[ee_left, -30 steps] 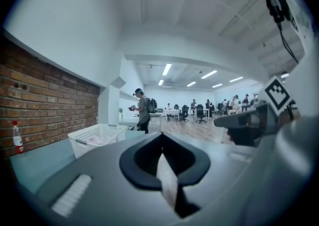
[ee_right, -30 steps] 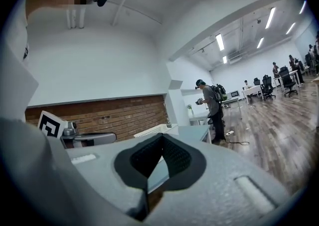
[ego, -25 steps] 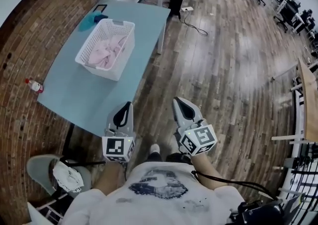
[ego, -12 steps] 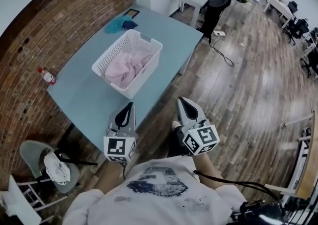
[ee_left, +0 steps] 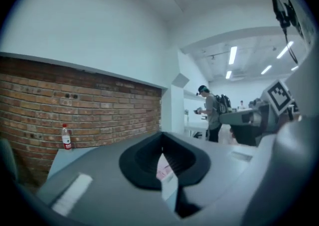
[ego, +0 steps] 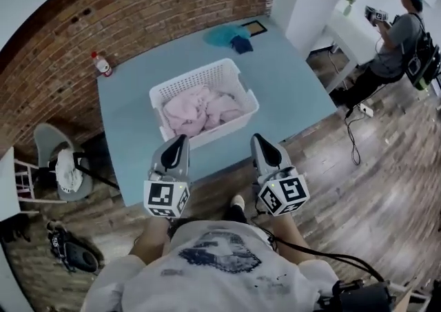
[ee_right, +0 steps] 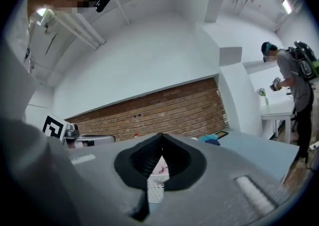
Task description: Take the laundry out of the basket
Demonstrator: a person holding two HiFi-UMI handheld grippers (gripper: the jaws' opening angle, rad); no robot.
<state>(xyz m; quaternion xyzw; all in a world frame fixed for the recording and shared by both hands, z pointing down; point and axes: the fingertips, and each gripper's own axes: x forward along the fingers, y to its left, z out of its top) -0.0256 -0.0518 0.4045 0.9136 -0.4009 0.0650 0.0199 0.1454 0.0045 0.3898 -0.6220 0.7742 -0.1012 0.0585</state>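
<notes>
Brick wall and wood-plank floor bound a pale blue table, seen from above in the head view. White openwork basket stands on the table towards its near edge, with pink laundry heaped inside it, below the rim. Left gripper and right gripper are held side by side over the near table edge, pointing at the basket and apart from it. Each gripper view shows its jaws clenched, tips meeting, with nothing caught between them; through the narrow wedge behind the tips the basket and its pink contents appear beyond. At the table's far end lies a teal cloth with a dark blue item touching it and a small dark frame just beside. A bottle with a red label stands upright at the wall-side edge. A grey chair carrying a white cloth stands left of the table. A person with a backpack stands well apart at right.
</notes>
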